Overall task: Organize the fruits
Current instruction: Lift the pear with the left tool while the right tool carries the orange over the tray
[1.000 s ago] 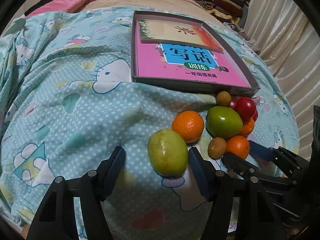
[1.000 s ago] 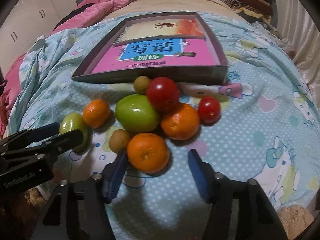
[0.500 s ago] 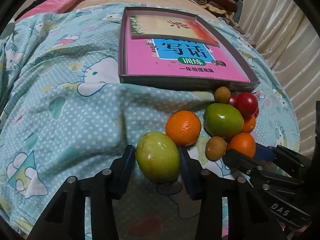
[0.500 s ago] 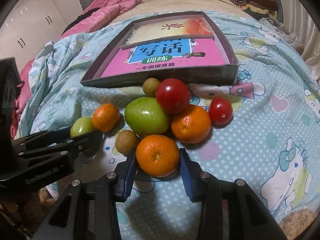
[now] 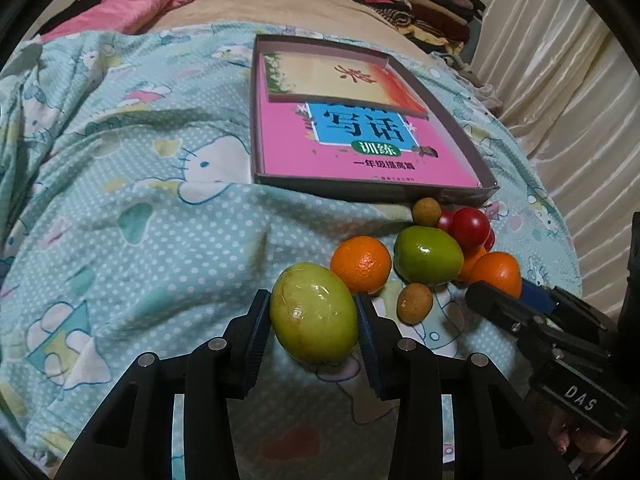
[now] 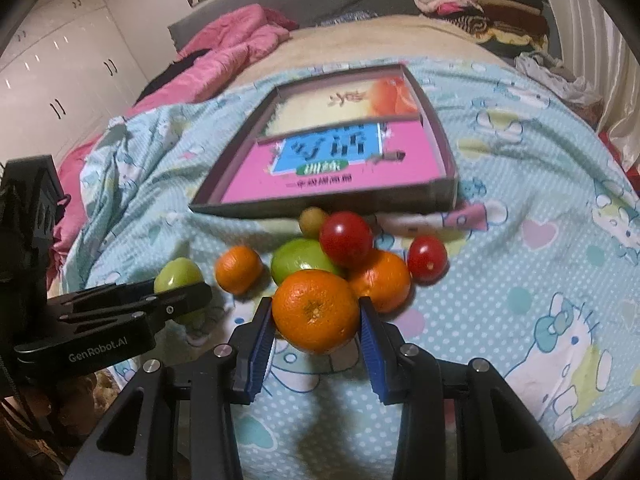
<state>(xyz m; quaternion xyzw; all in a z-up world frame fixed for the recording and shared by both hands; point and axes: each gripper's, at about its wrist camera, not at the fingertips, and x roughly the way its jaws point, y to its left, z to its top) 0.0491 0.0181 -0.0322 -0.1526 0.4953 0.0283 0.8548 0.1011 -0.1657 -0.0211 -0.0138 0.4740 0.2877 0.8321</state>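
Both grippers are clamped on fruit over the bed. The left gripper (image 5: 314,320) has just closed its jaws, and its blue pads now press both sides of a yellow-green fruit (image 5: 314,314) at the near left of the pile. The right gripper (image 6: 316,320) has also just closed, and it pinches an orange (image 6: 316,310) between its pads at the front of the pile, the fruit looking slightly raised off the quilt (image 5: 120,220). The rest of the fruit lies bunched on the blue cartoon-print quilt just in front of a shallow box (image 5: 360,194): a small orange (image 5: 361,264) beside the held green fruit, a bigger green fruit (image 5: 428,256) behind it, a brown longan (image 5: 415,303) at its near side and another longan (image 5: 427,211) right against the box wall. A large tomato (image 6: 346,238) sits on top of the heap, a second orange (image 6: 384,280) lies under it, and a small tomato (image 6: 427,258) rests just to the right, touching that orange. Inside the box lie a pink book (image 5: 360,152) and, overlapping its far end, a cream one (image 5: 332,76). Pink bedding (image 6: 236,52) is heaped at the far left, and folded clothes (image 6: 480,4) are stacked at the far right.
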